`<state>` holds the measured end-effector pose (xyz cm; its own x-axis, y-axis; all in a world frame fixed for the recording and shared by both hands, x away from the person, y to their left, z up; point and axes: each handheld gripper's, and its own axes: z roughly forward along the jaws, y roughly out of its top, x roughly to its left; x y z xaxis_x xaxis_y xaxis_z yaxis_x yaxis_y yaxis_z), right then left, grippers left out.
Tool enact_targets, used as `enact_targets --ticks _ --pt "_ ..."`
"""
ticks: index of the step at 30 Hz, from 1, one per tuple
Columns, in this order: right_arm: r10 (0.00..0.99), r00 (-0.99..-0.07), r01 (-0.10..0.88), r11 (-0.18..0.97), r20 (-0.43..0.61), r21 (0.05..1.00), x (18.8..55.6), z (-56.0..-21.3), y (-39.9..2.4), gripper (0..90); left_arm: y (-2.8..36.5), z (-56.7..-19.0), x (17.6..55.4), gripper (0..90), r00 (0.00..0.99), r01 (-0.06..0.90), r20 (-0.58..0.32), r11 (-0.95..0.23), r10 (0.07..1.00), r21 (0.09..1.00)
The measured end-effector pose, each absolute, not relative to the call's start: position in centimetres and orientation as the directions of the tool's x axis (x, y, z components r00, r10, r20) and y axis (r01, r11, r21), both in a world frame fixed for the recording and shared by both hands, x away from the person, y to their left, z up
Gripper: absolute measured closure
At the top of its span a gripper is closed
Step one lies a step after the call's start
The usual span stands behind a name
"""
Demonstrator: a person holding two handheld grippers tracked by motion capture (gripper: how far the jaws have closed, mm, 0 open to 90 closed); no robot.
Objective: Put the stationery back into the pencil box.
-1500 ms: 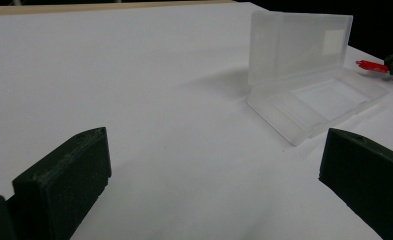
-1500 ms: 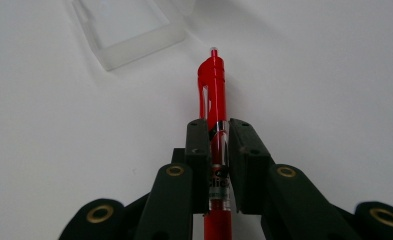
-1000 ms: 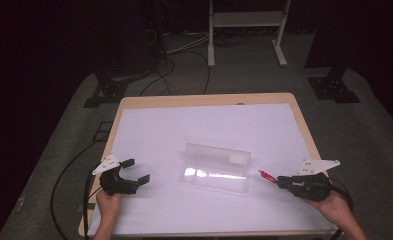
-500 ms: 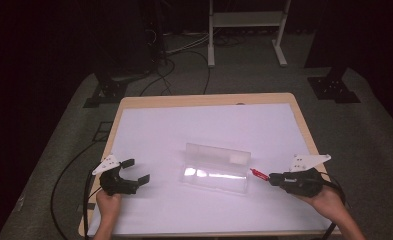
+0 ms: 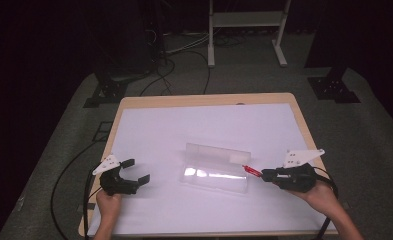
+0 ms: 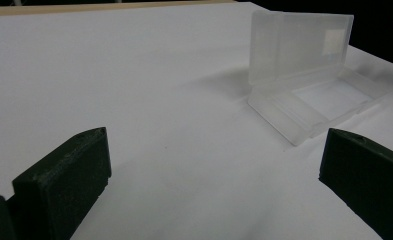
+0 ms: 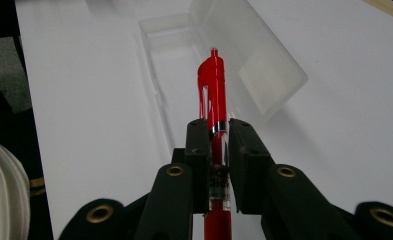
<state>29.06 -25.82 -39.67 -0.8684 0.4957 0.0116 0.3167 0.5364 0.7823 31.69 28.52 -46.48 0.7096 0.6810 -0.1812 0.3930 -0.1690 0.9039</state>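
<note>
A clear plastic case (image 5: pixel 215 167) lies open in the middle of the white table, its lid standing up at the far side; it is also in the left gripper view (image 6: pixel 304 75) and the right gripper view (image 7: pixel 219 55). My right gripper (image 5: pixel 267 175) is shut on a red pen (image 5: pixel 252 171), whose tip points left at the case's right end. In the right gripper view the red pen (image 7: pixel 213 95) sticks out past the pads (image 7: pixel 199 145) over the case's tray. My left gripper (image 5: pixel 136 171) rests open at the table's front left, with nothing between its fingers (image 6: pixel 69 175).
The white sheet (image 5: pixel 184 130) covers a wooden-edged table (image 5: pixel 204 100). Cables run over the grey floor (image 5: pixel 59 165) at the left, and a white stand (image 5: pixel 244 20) is behind the table. Dark surroundings close in on all sides.
My right gripper has carried the red pen leftward and a little up, toward the case's right end. The left gripper has stayed where it was.
</note>
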Motion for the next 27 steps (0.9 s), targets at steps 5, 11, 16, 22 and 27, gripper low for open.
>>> enact_targets --ticks 5,11,16,22,27 --pt "0.470 -0.883 0.296 0.544 0.008 0.785 29.4 -39.1 -24.7 78.8 28.5 -46.5 31.7 0.0 0.710 0.393 -0.180 -0.171 0.681 0.904" --pt "0.442 -0.897 0.281 0.556 0.007 0.782 29.8 -38.9 -23.4 78.8 28.5 -46.5 31.7 0.0 0.710 0.393 -0.180 -0.170 0.680 0.904" --pt "0.427 -0.904 0.273 0.561 0.009 0.782 30.0 -38.9 -22.7 78.8 28.5 -46.5 31.7 0.0 0.711 0.391 -0.179 -0.172 0.680 0.904" --pt "0.404 -0.915 0.259 0.565 0.011 0.784 30.5 -38.9 -21.4 78.8 28.5 -46.5 31.7 0.0 0.712 0.392 -0.179 -0.173 0.679 0.904" --pt "0.386 -0.922 0.253 0.574 0.015 0.779 31.1 -39.3 -20.3 78.8 28.5 -46.5 31.7 0.0 0.712 0.392 -0.179 -0.173 0.679 0.903"
